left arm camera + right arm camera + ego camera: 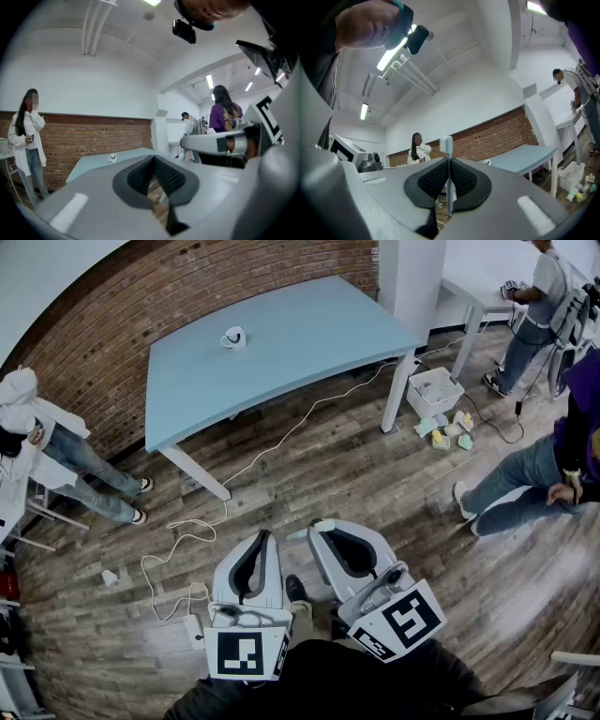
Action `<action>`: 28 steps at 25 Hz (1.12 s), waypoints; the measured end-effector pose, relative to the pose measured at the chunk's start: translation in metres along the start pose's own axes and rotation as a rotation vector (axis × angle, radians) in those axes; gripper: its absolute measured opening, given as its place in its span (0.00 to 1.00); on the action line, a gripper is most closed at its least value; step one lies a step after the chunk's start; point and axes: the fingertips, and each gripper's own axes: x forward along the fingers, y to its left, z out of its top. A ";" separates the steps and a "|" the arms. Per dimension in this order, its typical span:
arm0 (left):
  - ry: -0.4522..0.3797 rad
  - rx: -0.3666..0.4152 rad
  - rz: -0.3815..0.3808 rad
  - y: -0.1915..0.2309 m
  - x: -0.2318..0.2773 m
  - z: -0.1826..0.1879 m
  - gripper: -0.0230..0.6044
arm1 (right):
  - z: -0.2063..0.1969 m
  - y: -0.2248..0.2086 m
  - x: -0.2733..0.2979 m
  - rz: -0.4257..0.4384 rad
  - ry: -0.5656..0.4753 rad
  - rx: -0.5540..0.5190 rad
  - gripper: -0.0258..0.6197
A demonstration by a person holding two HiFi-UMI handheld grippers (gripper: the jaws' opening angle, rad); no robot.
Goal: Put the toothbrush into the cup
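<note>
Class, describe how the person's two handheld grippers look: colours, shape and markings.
Both the left gripper and the right gripper are light grey moulded shells tapering to two jaws lined with black ribbed pads. Each carries a white cube with black square markers at its rear. The person's clothing below them is dark.

No words, numbers or brand names can be read anywhere. The only marks are black-and-white square code patterns, one on the left cube (247, 653) and one on the right cube (405, 620). They are blocky shapes, not letters. A slice of the same kind of pattern shows at the right edge of the left gripper view, cut off by the frame.
</note>
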 end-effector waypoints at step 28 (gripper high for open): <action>-0.028 -0.126 0.091 0.272 0.093 0.002 0.05 | -0.006 0.049 0.273 0.069 0.070 -0.067 0.06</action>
